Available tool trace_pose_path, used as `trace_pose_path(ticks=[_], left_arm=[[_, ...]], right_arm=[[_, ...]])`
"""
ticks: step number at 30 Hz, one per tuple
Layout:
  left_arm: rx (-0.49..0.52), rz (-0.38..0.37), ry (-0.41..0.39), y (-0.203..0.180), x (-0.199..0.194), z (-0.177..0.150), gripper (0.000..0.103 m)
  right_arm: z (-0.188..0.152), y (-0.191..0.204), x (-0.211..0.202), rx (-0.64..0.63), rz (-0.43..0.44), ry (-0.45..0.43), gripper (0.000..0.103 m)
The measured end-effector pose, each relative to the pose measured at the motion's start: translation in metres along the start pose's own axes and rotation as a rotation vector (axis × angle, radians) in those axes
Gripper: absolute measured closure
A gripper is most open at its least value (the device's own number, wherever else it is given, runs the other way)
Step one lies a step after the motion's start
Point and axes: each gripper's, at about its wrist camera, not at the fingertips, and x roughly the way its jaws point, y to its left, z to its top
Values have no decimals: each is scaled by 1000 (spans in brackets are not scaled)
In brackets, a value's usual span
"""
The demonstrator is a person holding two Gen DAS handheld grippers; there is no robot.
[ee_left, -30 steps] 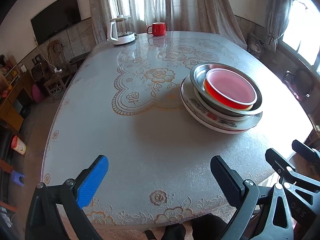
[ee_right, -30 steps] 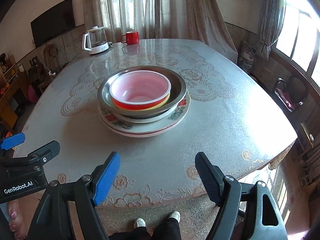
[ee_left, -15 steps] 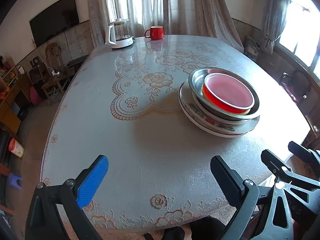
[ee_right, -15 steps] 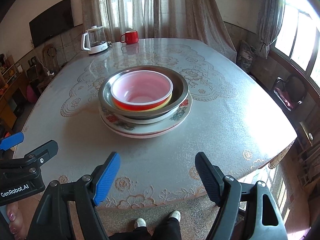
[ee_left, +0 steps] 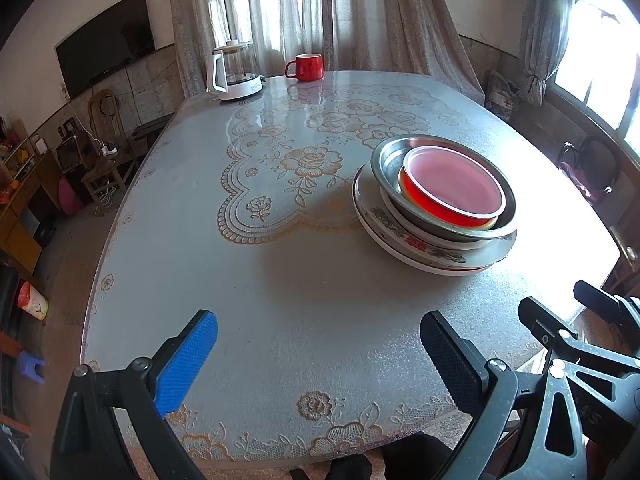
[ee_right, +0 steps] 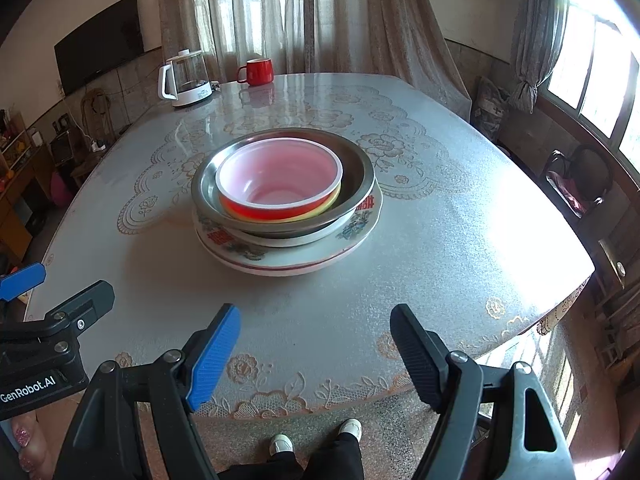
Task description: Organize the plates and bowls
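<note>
We see one nested stack on the surface [ee_right: 460,216]: a red bowl [ee_right: 280,184] with a pale pink inside sits in a steel basin [ee_right: 360,176], which rests on flowered plates [ee_right: 352,232]. A yellow rim shows just under the red bowl. The stack stands near the middle, well apart from our grippers. The left gripper [ee_left: 316,356] and the right gripper [ee_right: 316,348] both have their fingers spread, pinching nothing. A kettle [ee_right: 186,78] and red mug [ee_right: 258,72] stand at the far edge.

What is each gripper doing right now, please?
Left gripper: jaws open, holding nothing.
Right gripper: jaws open, holding nothing.
</note>
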Motion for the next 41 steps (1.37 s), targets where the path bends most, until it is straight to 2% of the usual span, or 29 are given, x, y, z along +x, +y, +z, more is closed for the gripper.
trace_pose_path(ticks=[35, 41], left_arm=[[25, -30, -4, -11, 3, 5, 1], [7, -32, -11, -10, 7, 10, 5]], right_arm=[[2, -7, 5, 15, -5, 11, 25], [4, -9, 11, 17, -4, 25, 25]])
